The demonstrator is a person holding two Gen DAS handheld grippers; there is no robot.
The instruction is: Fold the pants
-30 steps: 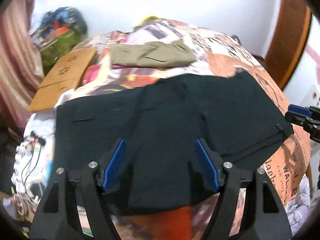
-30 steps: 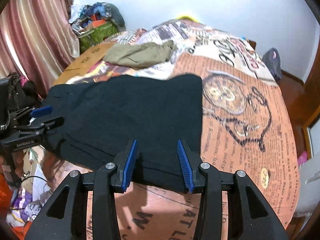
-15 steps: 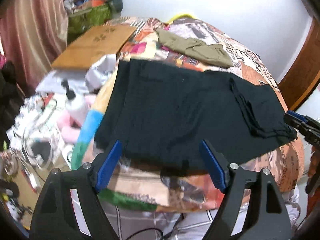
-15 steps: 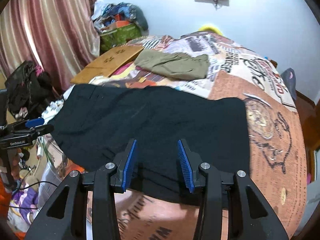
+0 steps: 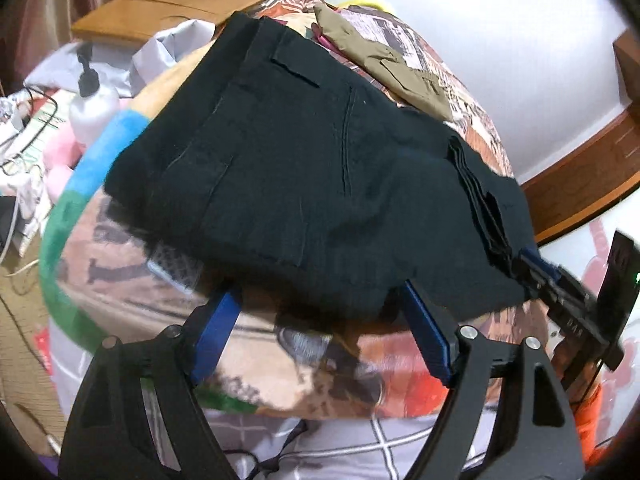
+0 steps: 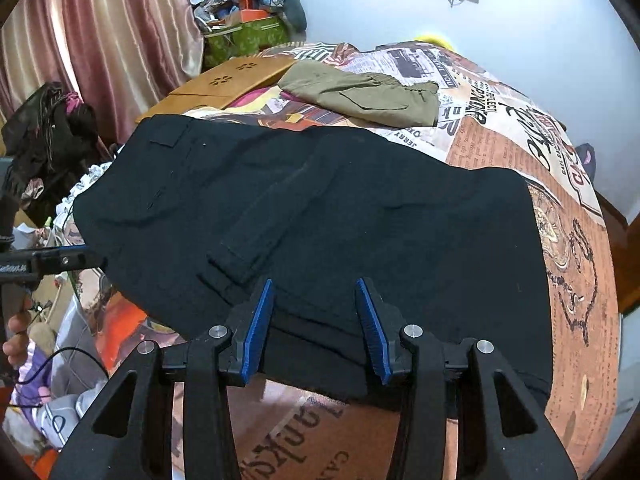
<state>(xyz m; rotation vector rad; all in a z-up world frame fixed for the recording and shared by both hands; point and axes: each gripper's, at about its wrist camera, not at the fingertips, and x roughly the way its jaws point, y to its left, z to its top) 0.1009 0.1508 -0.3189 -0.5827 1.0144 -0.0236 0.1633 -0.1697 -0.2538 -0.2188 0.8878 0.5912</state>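
Observation:
Black pants [image 5: 304, 184] lie spread and partly folded on a bed with a printed cover; they fill the middle of the right wrist view [image 6: 320, 216] too. My left gripper [image 5: 320, 332] is open and empty at the pants' near edge, by the waistband end. My right gripper [image 6: 316, 324] is open and empty over the near hem edge. The right gripper also shows in the left wrist view [image 5: 560, 280], touching the pants' far corner. The left gripper shows at the left edge of the right wrist view [image 6: 52, 262].
Folded olive pants [image 6: 360, 92] lie further back on the bed. A wooden board [image 6: 224, 84] leans at the bed's left side. A pump bottle [image 5: 92, 104], cables and clutter sit on the floor to the left. A wooden door frame [image 5: 592, 168] stands on the right.
The left gripper has moved left and down to the bed's edge, looking along the pants from the waistband side. The right gripper moved closer over the near edge. Both stayed open.

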